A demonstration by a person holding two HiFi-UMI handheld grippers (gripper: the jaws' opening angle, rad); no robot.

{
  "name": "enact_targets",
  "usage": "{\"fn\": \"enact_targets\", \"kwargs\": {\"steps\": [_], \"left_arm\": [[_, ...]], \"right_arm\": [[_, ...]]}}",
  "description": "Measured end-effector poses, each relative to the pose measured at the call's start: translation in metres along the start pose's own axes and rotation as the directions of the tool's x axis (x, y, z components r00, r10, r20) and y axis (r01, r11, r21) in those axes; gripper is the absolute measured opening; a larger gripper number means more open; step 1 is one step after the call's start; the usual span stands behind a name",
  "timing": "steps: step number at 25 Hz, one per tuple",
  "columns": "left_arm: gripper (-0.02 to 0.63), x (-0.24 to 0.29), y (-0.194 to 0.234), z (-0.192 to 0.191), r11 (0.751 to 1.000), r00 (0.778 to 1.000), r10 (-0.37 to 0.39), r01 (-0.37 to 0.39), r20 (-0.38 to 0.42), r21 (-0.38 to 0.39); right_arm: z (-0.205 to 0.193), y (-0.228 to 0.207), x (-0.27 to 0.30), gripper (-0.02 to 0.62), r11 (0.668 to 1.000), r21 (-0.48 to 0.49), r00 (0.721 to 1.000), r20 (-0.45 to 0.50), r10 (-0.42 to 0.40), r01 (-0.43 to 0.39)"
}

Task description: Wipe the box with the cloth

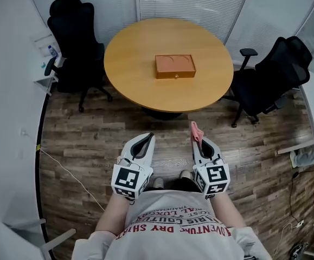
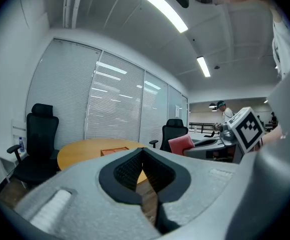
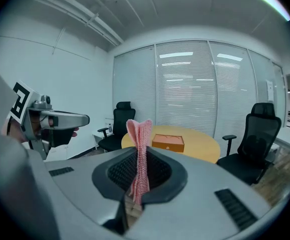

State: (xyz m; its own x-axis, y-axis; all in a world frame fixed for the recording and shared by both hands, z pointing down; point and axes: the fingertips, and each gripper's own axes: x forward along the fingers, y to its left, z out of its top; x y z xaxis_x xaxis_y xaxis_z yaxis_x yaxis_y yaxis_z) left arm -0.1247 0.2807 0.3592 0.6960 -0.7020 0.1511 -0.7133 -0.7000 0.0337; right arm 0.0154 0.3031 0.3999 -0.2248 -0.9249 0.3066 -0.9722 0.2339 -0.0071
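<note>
An orange box (image 1: 175, 66) lies flat in the middle of a round wooden table (image 1: 129, 58), well ahead of both grippers. My right gripper (image 1: 196, 135) is shut on a pink cloth (image 1: 195, 130), held low over the floor in front of the person. In the right gripper view the cloth (image 3: 139, 131) stands upright out of the jaws, with the box (image 3: 168, 143) far beyond it. My left gripper (image 1: 147, 137) is beside the right one, shut with nothing in it. The left gripper view shows its tips (image 2: 142, 150) meeting, and the box (image 2: 115, 151) lies distant.
Black office chairs stand at the table's left (image 1: 72, 42) and right (image 1: 276, 75). A white shelf (image 1: 45, 64) with a bottle is against the left wall. Cables (image 1: 64, 172) run over the wood floor between me and the table. Blinds cover the far wall.
</note>
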Motion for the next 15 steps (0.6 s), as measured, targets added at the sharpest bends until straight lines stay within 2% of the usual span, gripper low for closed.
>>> {"fn": "enact_targets", "kwargs": {"steps": [7, 15], "left_arm": [[0.009, 0.042, 0.025, -0.01, 0.999, 0.999, 0.037, -0.037, -0.022, -0.002], [0.009, 0.138, 0.054, 0.014, 0.994, 0.994, 0.105, -0.104, -0.027, 0.035]], "right_arm": [[0.006, -0.022, 0.049, 0.029, 0.999, -0.04, 0.999, 0.03, 0.031, -0.029], [0.04, -0.091, 0.133, 0.029, 0.991, -0.079, 0.993, 0.05, 0.11, -0.106]]}}
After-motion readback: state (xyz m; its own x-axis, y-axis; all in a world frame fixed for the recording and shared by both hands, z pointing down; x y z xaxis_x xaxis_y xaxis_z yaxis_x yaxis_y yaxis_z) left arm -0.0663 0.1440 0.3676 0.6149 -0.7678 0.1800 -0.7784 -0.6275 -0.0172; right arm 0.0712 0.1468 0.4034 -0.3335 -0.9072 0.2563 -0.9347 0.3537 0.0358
